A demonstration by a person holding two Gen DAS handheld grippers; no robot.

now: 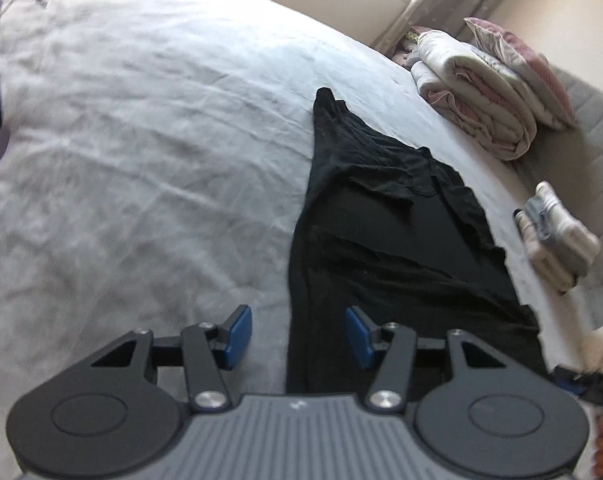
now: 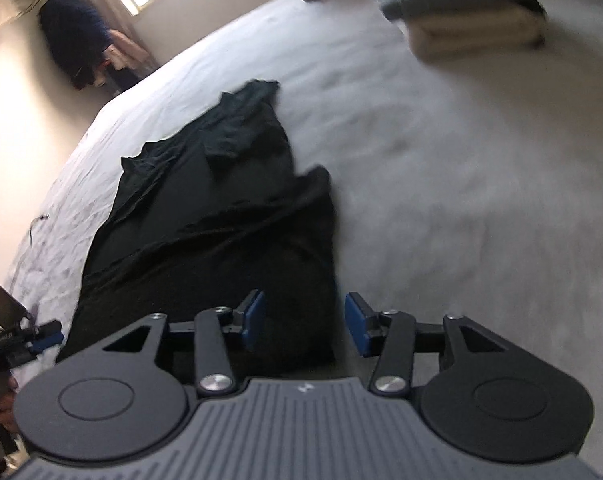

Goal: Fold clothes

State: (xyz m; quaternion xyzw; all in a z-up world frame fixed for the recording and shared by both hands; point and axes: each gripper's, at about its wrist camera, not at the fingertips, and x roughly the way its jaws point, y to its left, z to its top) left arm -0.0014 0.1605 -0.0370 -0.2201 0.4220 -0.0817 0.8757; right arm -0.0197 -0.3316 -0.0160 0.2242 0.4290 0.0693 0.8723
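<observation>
While both tongs (image 1: 297, 338) (image 2: 304, 328) hang spread and empty, black garment (image 1: 381, 240) stretches lengthwise away across bed (image 1: 141, 120).

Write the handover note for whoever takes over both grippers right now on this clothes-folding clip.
Left gripper: open, nothing between its blue pads, over the near left edge of the black fabric garment.
Right gripper: open, empty, over the garment's near right edge.
The garment lies lengthwise on the wrinkled white bedsheet, sides apparently folded inward into a long strip, still creased.
A small stack of folded pale clothes sits further along the bed.
Left to do, probably: smooth it, fold it end to end, add it to the stack.
</observation>
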